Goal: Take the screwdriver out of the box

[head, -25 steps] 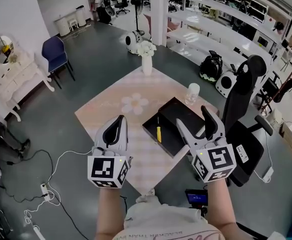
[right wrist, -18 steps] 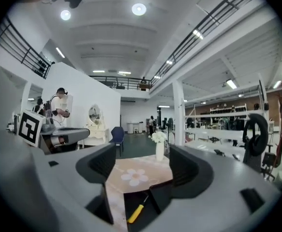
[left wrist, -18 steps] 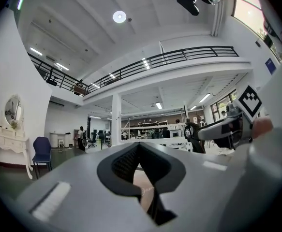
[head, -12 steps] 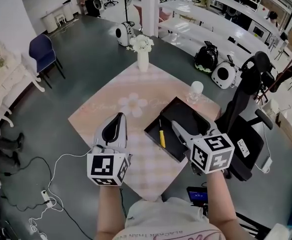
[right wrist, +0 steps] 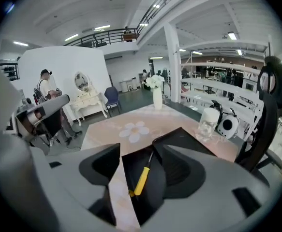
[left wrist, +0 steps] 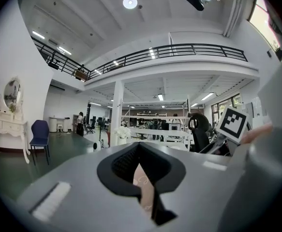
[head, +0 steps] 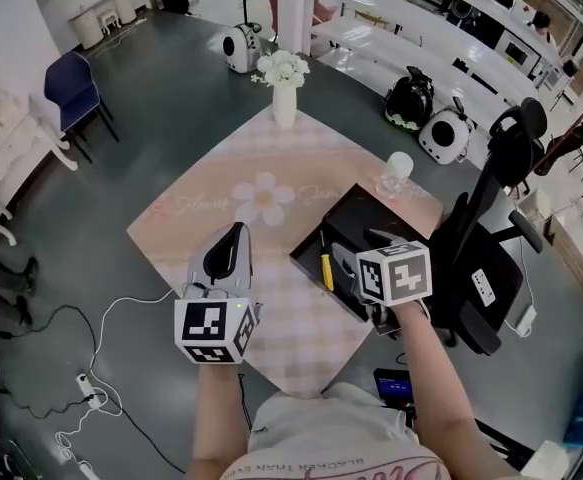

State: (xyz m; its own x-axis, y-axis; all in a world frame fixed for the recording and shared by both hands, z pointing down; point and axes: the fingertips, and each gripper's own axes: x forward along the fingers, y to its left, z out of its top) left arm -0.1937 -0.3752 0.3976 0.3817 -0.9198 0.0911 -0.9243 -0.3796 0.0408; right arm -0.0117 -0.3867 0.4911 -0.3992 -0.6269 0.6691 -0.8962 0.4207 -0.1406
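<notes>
A black open box lies at the right side of the pink-clothed table. Inside it, near its left wall, lies a screwdriver with a yellow handle. My right gripper hangs tilted down over the box. In the right gripper view the screwdriver lies in the box in line with the gap of the right gripper. Those jaws are closing, and their pads are clear of the screwdriver. My left gripper hovers level over the cloth left of the box, shut with nothing in it.
A white vase of flowers stands at the table's far corner. A clear jar sits just beyond the box. A black office chair stands close at the right. Cables lie on the floor at the left.
My right gripper has dropped and tipped downward, from above the box's near edge to over the box. The left gripper has shifted a little forward and lower.
</notes>
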